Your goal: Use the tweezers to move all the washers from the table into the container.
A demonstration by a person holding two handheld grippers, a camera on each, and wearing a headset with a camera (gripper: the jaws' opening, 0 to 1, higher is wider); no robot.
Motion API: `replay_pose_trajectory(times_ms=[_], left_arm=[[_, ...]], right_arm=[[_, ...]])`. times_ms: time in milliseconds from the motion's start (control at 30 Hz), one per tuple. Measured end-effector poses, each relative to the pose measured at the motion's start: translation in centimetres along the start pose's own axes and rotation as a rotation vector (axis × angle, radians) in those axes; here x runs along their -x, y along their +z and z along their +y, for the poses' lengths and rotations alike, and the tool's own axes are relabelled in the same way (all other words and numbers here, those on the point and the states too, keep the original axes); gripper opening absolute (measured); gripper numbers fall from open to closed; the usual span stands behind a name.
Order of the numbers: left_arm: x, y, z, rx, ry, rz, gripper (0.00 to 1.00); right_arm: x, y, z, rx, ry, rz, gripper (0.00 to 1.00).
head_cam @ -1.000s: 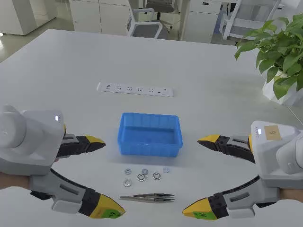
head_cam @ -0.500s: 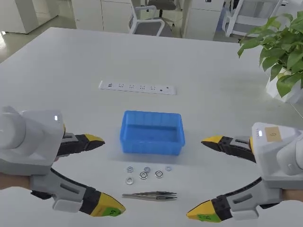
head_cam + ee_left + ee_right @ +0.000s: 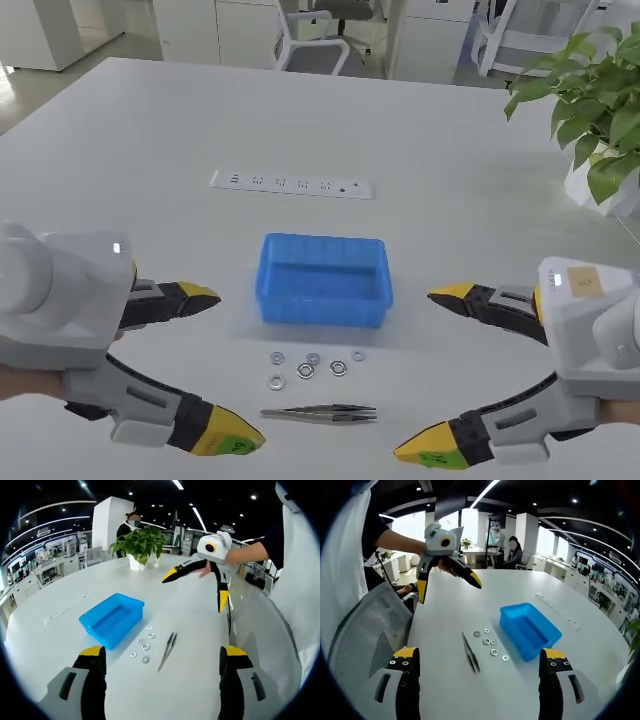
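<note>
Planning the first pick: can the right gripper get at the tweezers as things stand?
Likely yes. The right gripper is open, and the tweezers lie alone on the bare table, on the near side of the washers, with nothing between gripper and tweezers.

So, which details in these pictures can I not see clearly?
Washers: too small in the head view to tell whether the middle ones touch.
Container: in the head view, its near wall hides the strip of floor just behind it.
Tweezers: the tips are too thin in the head view to judge their gap.
Plant: cut off by the head view's right edge.
</note>
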State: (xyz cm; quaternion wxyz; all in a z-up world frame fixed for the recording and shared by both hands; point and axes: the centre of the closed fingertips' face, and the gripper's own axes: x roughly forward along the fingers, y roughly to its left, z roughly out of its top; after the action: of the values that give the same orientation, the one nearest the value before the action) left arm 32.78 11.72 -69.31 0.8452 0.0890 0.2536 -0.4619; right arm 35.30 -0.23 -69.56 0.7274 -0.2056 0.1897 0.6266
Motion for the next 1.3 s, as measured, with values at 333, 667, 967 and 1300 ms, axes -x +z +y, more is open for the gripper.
replay_pose_trajectory(times_ms=[333,667,967,1300], left_arm=[[0.0,0.1,-0.1,-0.004,0.002,0.0,0.99],[0.0,0.2,-0.1,-0.001,0.001,-0.003,0.99],[-0.3,-0.3,-0.3,0.0,-0.007,0.008,0.99],[-0.8,-2.1,0.1,0.029,0.002,0.048,0.99]], right_arm=[[-0.1,0.0,0.0,-0.005,0.0,0.0,1.0],[0.1,-0.2,0.3,-0.012,0.008,0.009,1.0],[0.0,-0.4,0.4,-0.016,0.012,0.018,1.0],[-0.3,-1.1,0.4,-0.021,0.022,0.036,0.98]])
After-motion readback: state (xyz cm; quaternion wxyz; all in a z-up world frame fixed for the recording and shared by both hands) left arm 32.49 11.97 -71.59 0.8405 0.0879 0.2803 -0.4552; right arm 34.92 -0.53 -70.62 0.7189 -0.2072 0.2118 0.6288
